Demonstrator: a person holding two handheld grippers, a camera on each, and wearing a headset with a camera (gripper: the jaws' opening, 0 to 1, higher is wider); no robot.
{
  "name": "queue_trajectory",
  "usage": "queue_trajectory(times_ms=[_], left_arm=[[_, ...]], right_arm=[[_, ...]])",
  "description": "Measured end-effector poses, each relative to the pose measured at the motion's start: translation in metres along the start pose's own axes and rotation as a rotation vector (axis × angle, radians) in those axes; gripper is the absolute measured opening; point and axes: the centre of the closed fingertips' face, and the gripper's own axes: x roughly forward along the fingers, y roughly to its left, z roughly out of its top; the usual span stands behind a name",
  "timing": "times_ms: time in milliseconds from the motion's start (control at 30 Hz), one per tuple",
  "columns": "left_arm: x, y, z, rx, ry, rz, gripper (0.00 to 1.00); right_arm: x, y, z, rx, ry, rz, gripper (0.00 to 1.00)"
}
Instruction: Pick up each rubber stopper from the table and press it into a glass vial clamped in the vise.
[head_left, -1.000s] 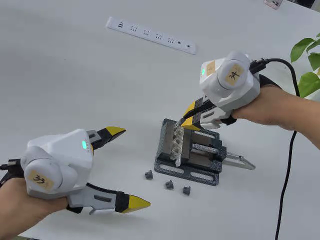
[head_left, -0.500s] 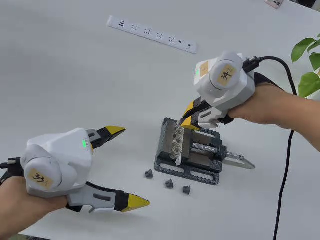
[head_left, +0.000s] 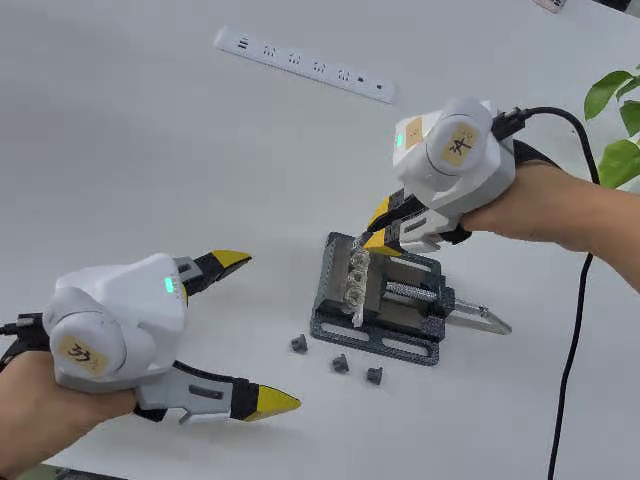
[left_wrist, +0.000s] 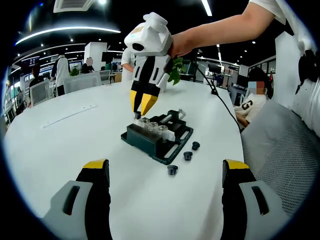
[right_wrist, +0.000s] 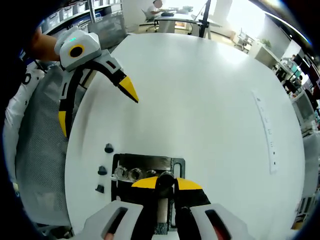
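A dark rubber stopper is pinched between the yellow tips of the right gripper, whose jaws are closed on it. It hangs right over the end of the row of glass vials clamped upright in the vise. In the right gripper view, two open-mouthed vials sit just left of those tips.

Three loose stoppers lie on the table just beside the vise, on the side facing the left gripper. That gripper's jaws stand wide apart, holding nothing, well short of the vise.

The table is white. A power strip lies beyond the right gripper, and green plant leaves show off to its right. The left gripper view shows an open office behind, with people seated.
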Motion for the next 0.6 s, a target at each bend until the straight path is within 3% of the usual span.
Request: queue_trajectory(times_ms=[600], left_arm=[[0.0003,-0.0017,-0.0042,-0.007,0.002,-0.005,0.92]], right_arm=[[0.0024,-0.0003,-0.0005,-0.009,-0.012,-0.009,0.08]])
